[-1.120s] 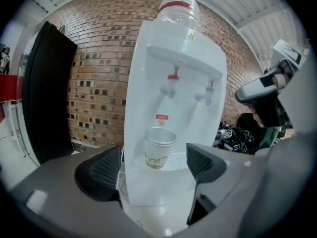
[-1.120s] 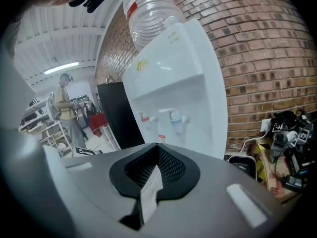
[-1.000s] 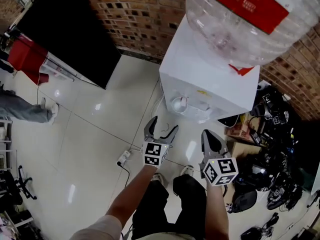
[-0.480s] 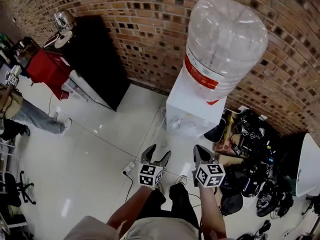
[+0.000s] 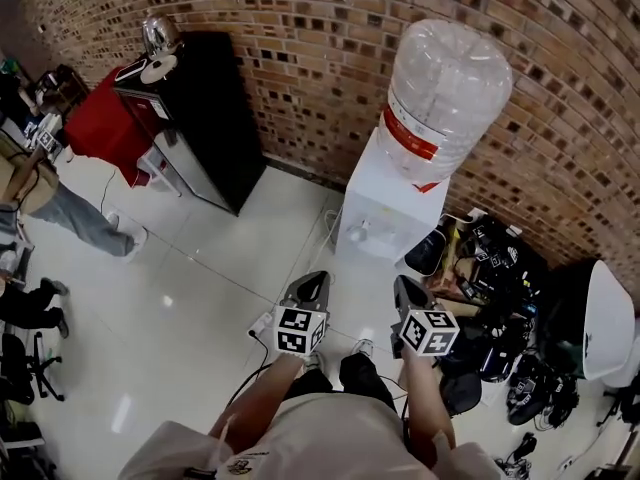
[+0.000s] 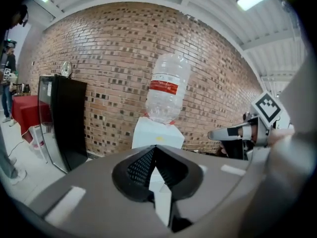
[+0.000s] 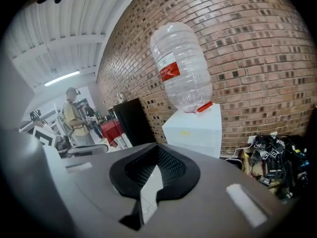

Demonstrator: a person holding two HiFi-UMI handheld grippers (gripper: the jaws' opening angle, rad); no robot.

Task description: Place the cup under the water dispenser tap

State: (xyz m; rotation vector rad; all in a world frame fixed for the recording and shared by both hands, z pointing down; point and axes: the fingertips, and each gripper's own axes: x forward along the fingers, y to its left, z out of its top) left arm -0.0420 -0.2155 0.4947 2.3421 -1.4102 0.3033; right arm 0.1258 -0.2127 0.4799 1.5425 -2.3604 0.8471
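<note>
The white water dispenser (image 5: 385,203) with its clear bottle (image 5: 445,88) stands against the brick wall. A small pale cup (image 5: 357,231) sits in its front recess; whether it is right under a tap is too small to tell. My left gripper (image 5: 306,290) is shut and holds nothing, well short of the dispenser. My right gripper (image 5: 410,294) hangs beside it, also shut and empty. In the left gripper view the jaws (image 6: 154,147) meet below the dispenser (image 6: 157,135), with the right gripper (image 6: 233,132) at the side. The right gripper view shows shut jaws (image 7: 157,148) and the dispenser (image 7: 195,128).
A black cabinet (image 5: 200,118) and a red-covered table (image 5: 100,128) stand left along the wall. A person (image 5: 40,198) is at the far left. Black gear and cables (image 5: 500,298) pile up right of the dispenser. A power strip (image 5: 262,322) lies on the tiled floor.
The left gripper's jaws have gone from wide open to shut with nothing in them. Both grippers rose and drew back from the dispenser, which now looks smaller and farther off.
</note>
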